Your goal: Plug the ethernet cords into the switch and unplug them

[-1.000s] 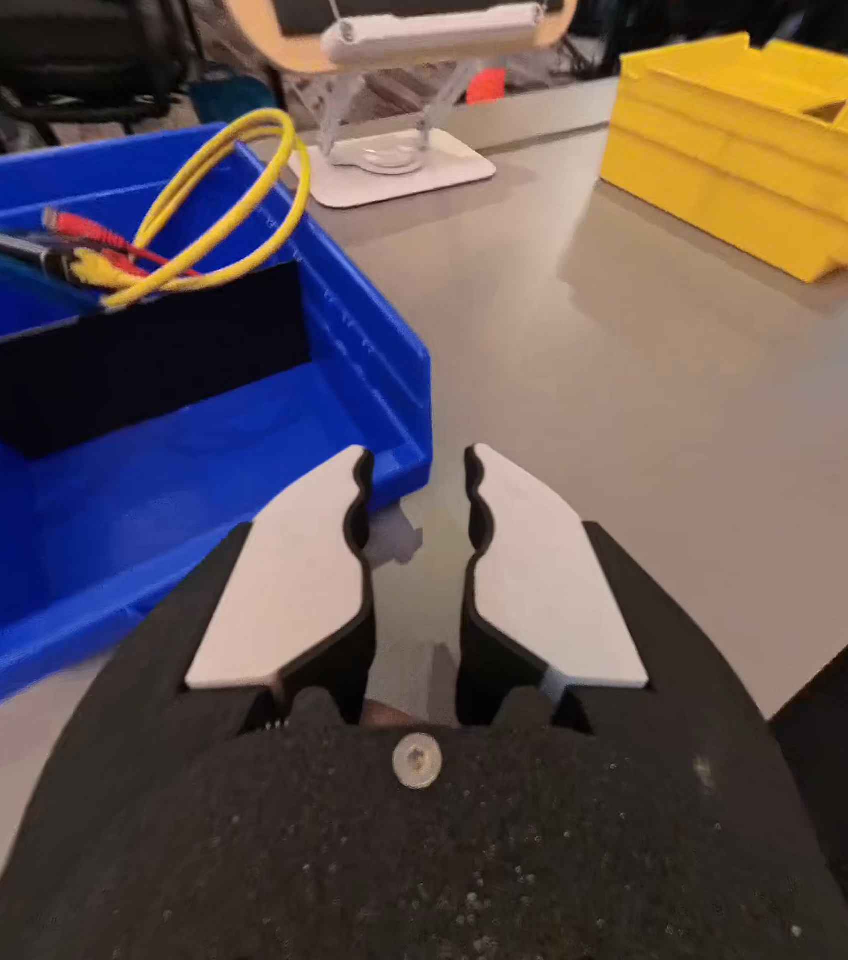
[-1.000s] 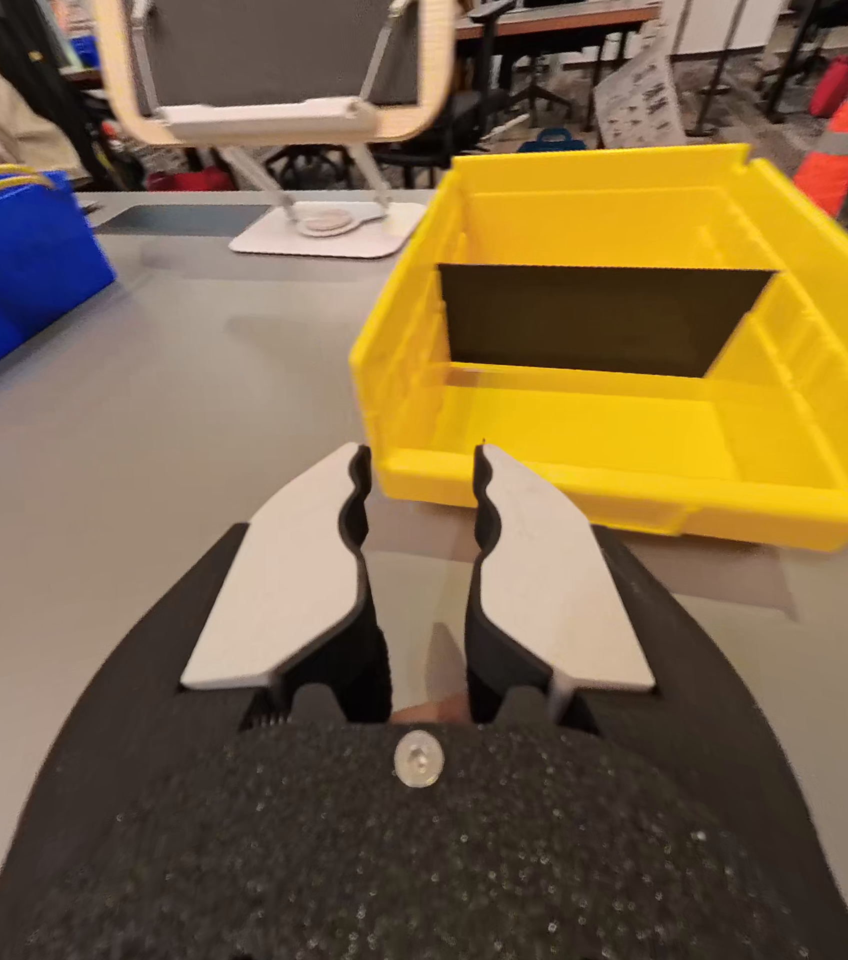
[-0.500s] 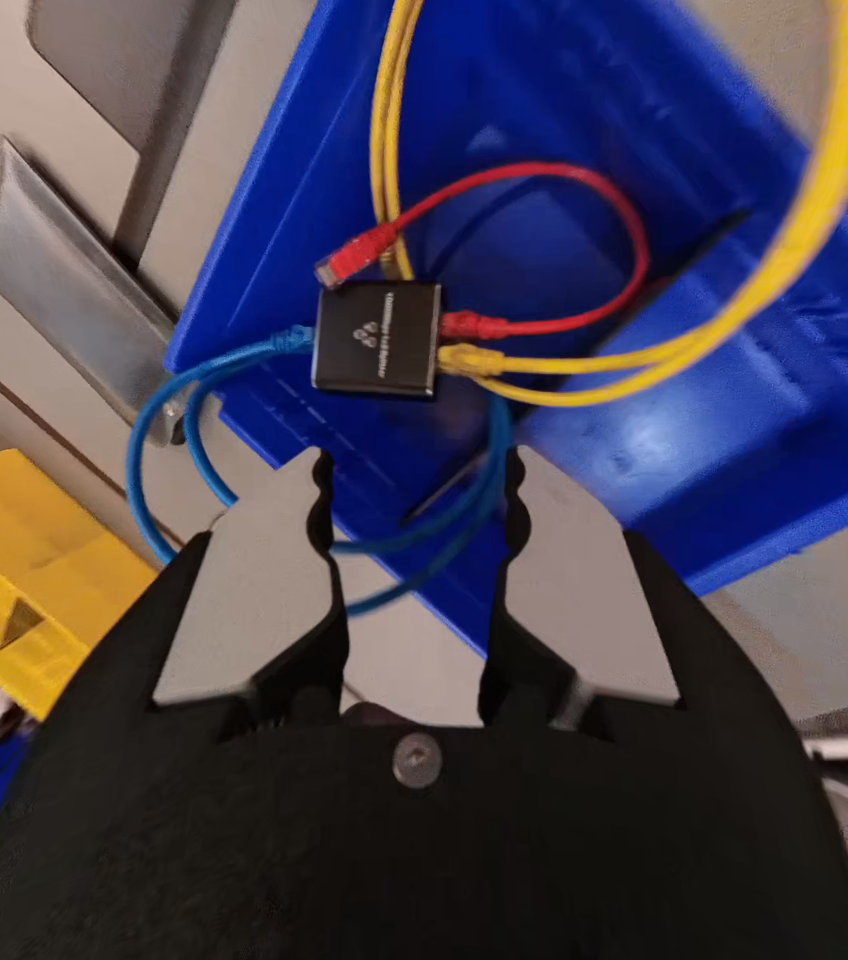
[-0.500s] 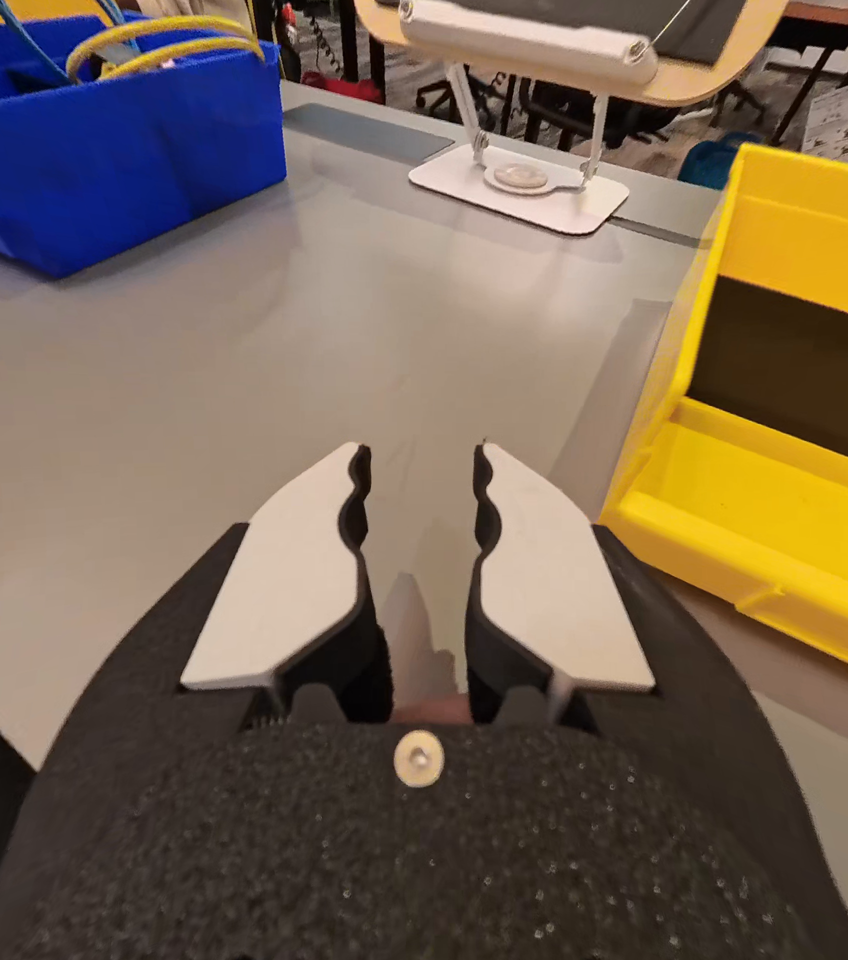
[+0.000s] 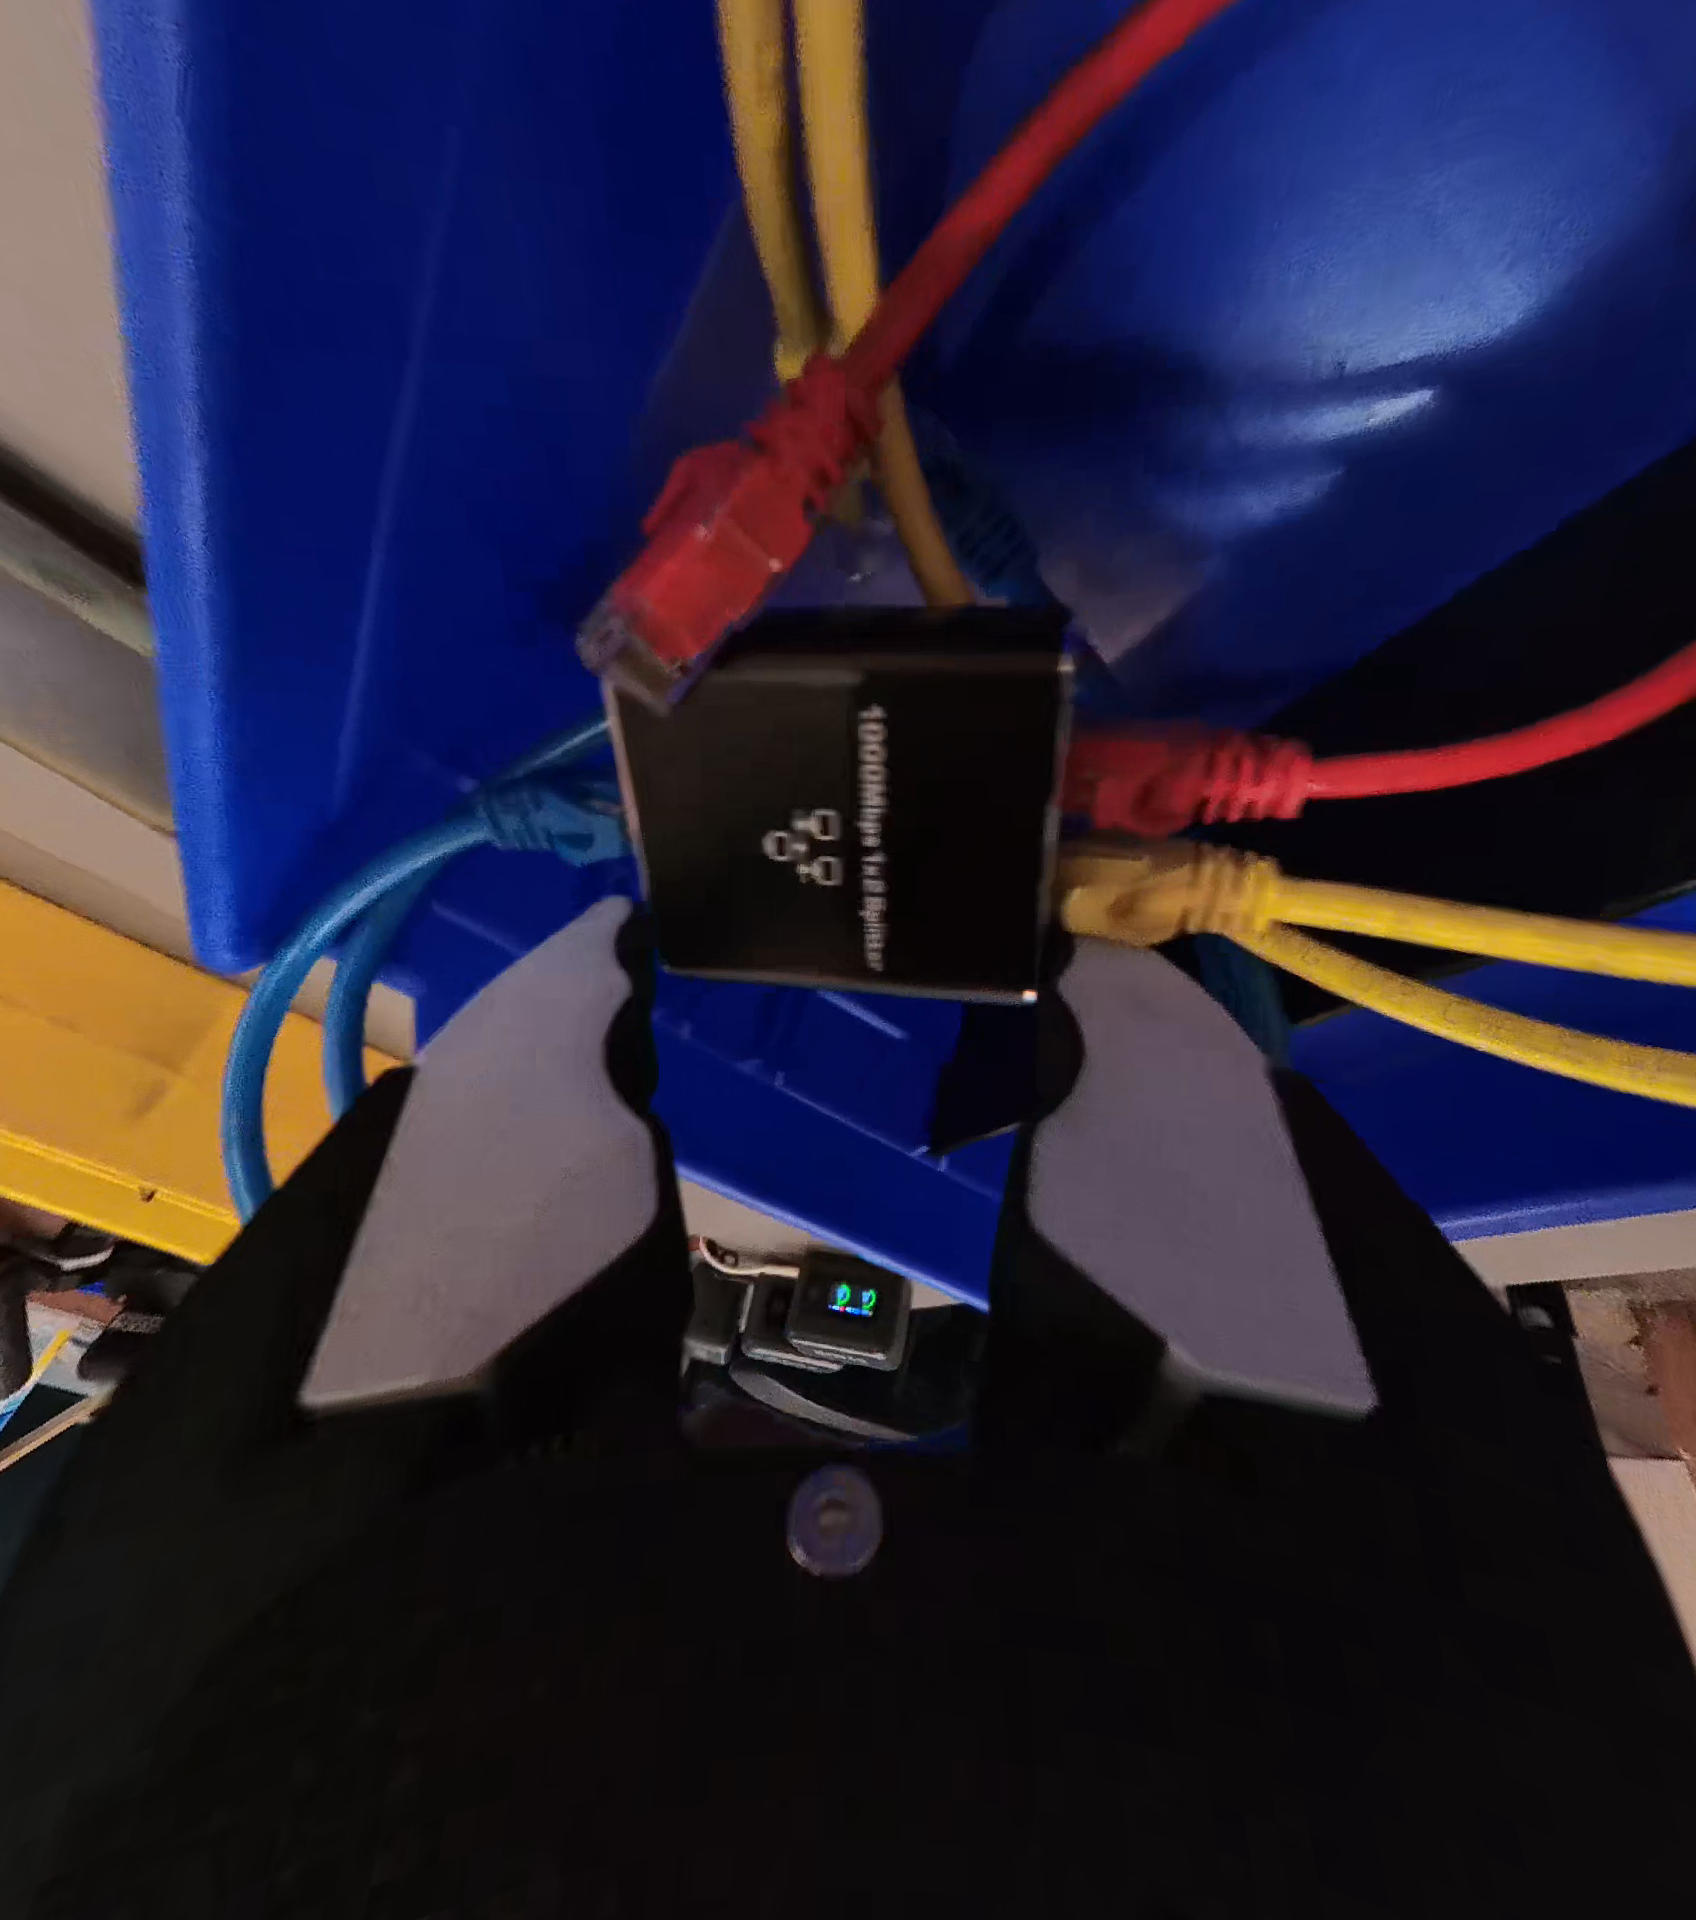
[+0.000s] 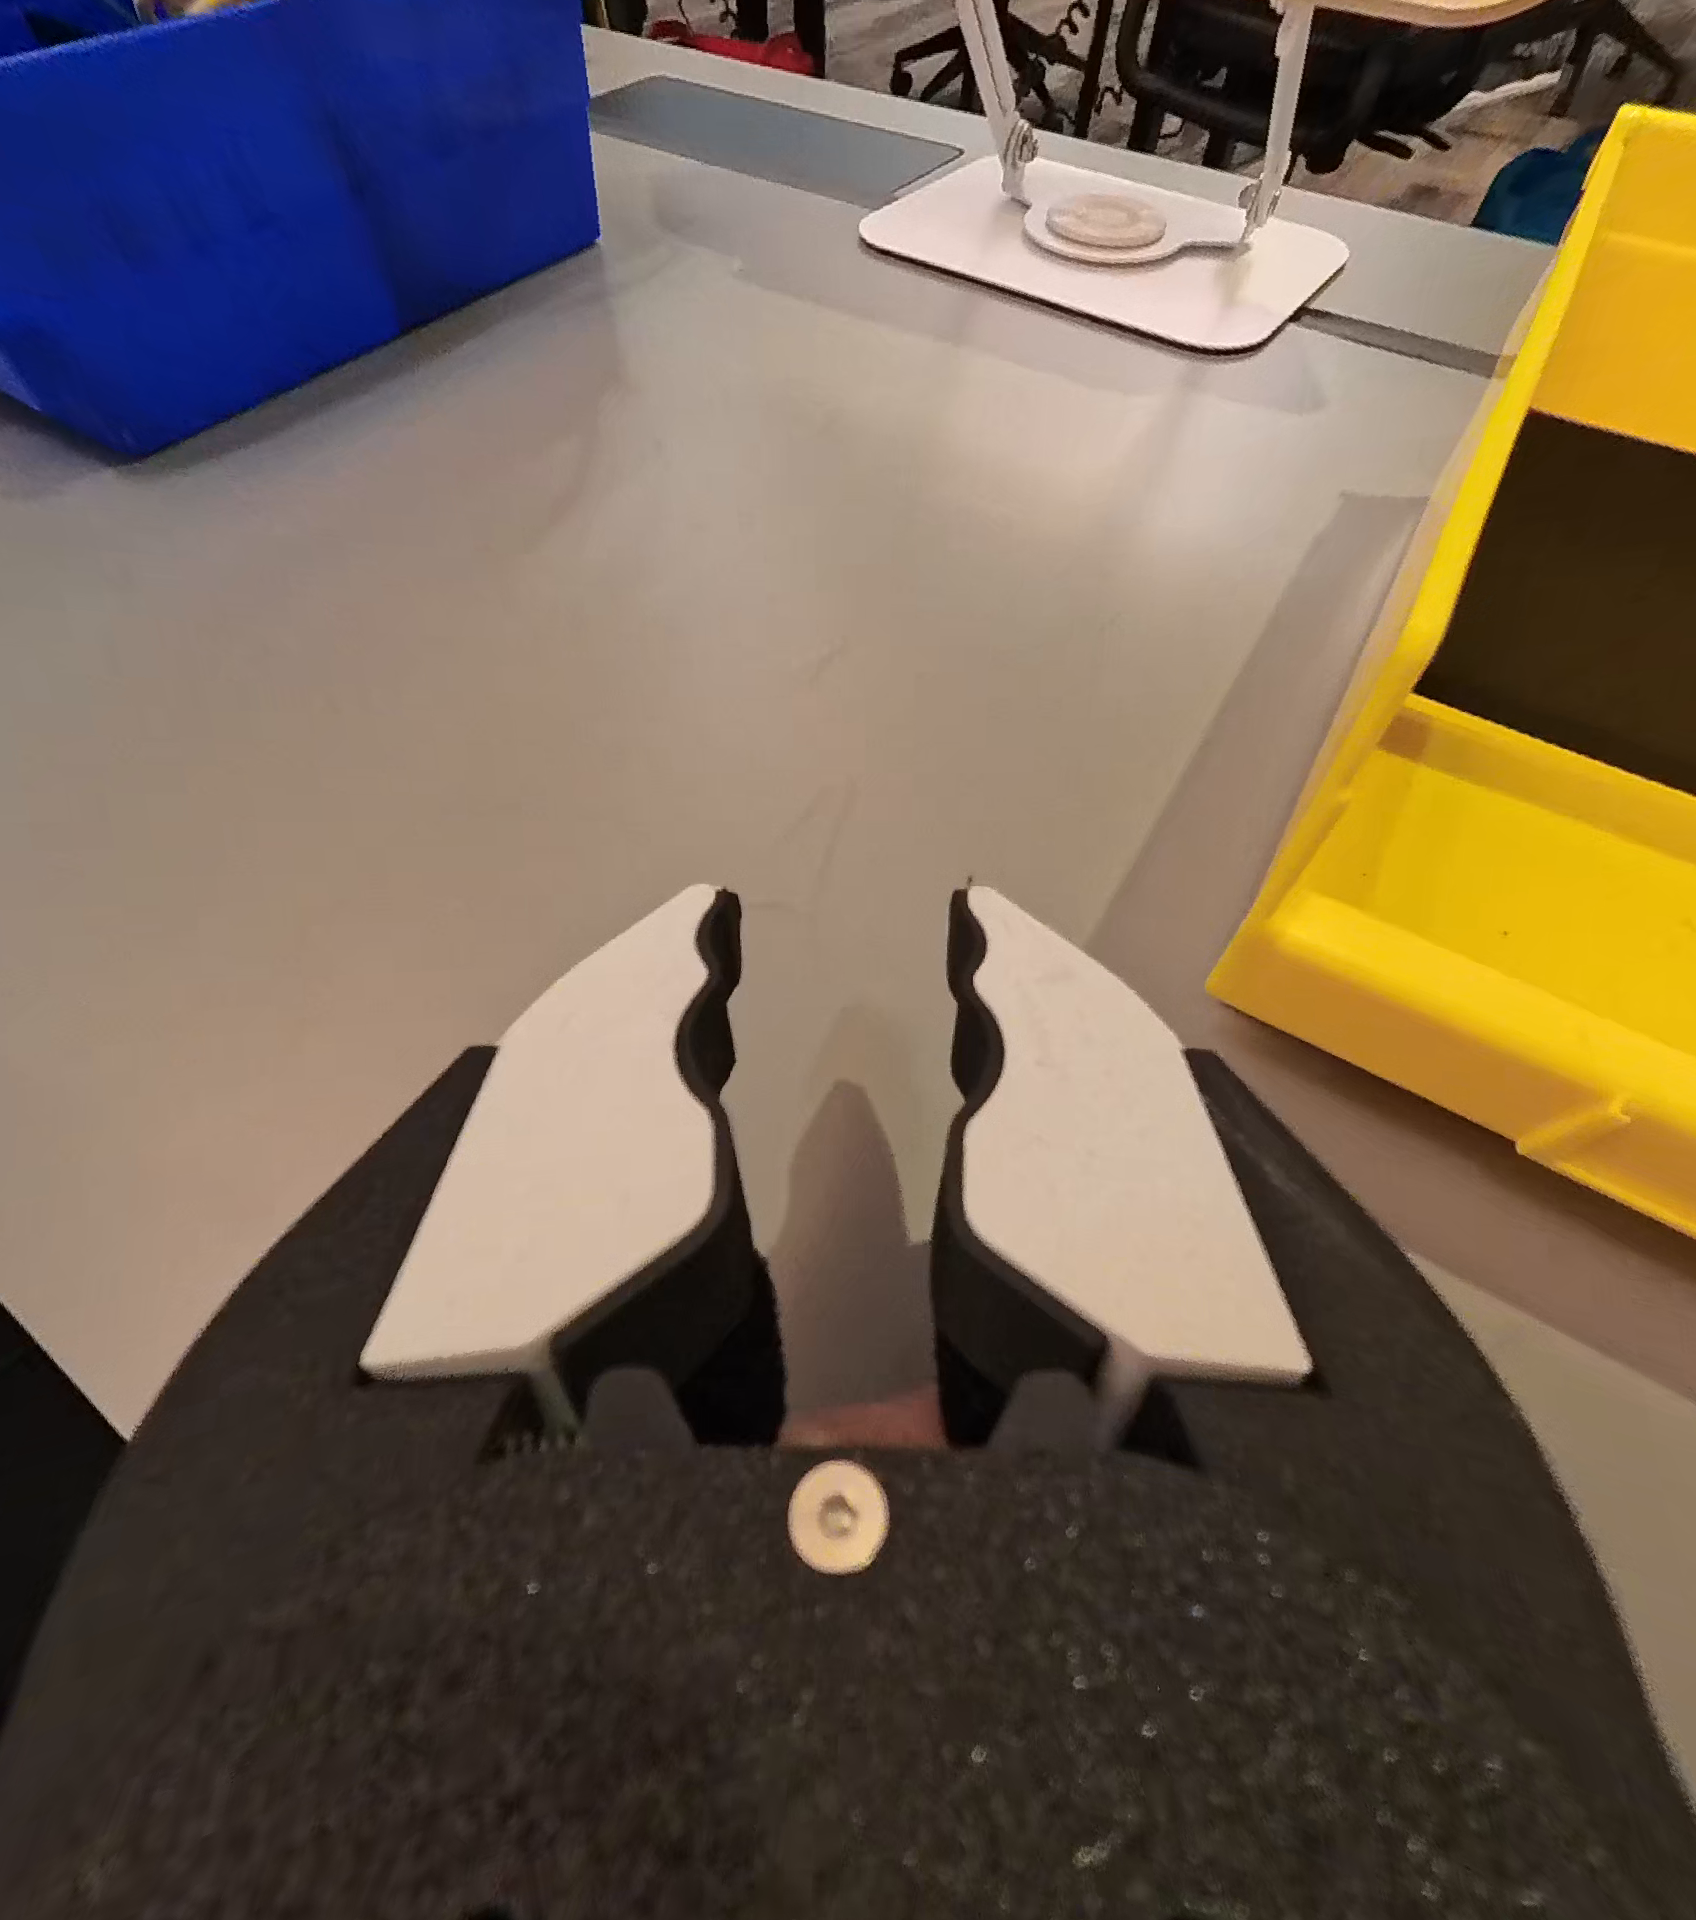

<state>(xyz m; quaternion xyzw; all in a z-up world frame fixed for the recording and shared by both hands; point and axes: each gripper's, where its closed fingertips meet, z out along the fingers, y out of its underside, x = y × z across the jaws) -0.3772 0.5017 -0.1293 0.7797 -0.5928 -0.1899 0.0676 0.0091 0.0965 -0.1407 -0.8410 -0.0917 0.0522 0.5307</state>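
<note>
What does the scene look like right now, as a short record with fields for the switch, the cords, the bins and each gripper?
switch: black box in blue bin
red cord: one plug in switch; other plug loose
yellow cord: plug in switch
blue cord: plug at opposite side
left gripper: open, fingertips flank switch's near edge
right gripper: open, empty, over grey table
yellow bin: no cords visible

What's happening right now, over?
Left gripper open, straddling black switch in blue bin. Right gripper open, idle. Red, yellow, blue cords plugged.
</note>
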